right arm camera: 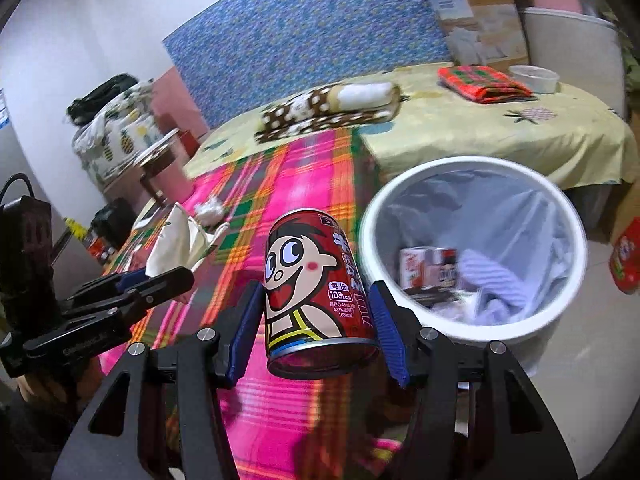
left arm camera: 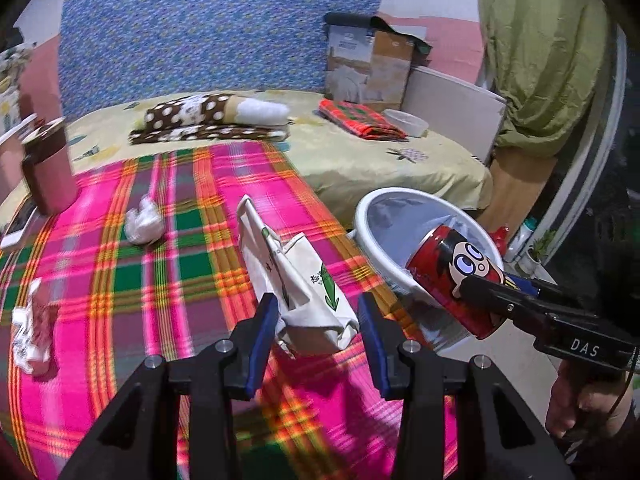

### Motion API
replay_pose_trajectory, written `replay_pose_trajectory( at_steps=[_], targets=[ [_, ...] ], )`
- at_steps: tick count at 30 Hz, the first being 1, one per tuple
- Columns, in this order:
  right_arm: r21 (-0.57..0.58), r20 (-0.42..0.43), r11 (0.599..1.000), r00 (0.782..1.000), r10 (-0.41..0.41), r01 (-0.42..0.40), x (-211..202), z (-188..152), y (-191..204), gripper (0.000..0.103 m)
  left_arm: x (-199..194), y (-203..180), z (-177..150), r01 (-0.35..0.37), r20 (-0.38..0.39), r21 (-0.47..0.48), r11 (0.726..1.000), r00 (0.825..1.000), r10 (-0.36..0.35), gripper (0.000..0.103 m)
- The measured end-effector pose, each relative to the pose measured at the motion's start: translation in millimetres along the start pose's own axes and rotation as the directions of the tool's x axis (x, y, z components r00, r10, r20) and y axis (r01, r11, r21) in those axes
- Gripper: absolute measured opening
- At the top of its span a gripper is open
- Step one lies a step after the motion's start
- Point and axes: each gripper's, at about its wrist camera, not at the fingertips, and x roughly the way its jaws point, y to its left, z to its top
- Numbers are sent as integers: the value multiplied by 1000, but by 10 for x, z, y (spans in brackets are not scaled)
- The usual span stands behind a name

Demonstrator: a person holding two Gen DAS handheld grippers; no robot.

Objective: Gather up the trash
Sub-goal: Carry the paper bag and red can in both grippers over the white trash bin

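My left gripper [left arm camera: 318,328] is shut on a crumpled white paper bag [left arm camera: 298,280] with green print, held above the pink plaid blanket [left arm camera: 160,264]. My right gripper [right arm camera: 316,320] is shut on a red cartoon drink can [right arm camera: 316,284], held at the rim of the white trash bin [right arm camera: 576,248]. The can [left arm camera: 452,276] and bin [left arm camera: 372,216] also show in the left wrist view. The bin holds a clear liner and some trash. A crumpled tissue [left arm camera: 142,222] and a white-and-red wrapper [left arm camera: 30,332] lie on the blanket.
A brown box [left arm camera: 48,168] and a phone [left arm camera: 18,224] sit at the blanket's left edge. Folded dotted bedding [left arm camera: 208,120], a folded plaid cloth [left arm camera: 360,120], a white bowl [left arm camera: 406,122] and a cardboard box [left arm camera: 368,64] lie on the yellow sheet behind. A red packet [right arm camera: 626,256] lies on the floor beside the bin.
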Motion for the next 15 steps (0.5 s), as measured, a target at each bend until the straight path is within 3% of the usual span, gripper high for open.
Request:
replay_pose_trajectory(
  at_steps=[15],
  targets=[
    [116, 3, 980, 987, -163, 161, -121, 44, -615, 56, 557, -704, 323, 140, -44, 115, 983, 990, -135, 43]
  ],
)
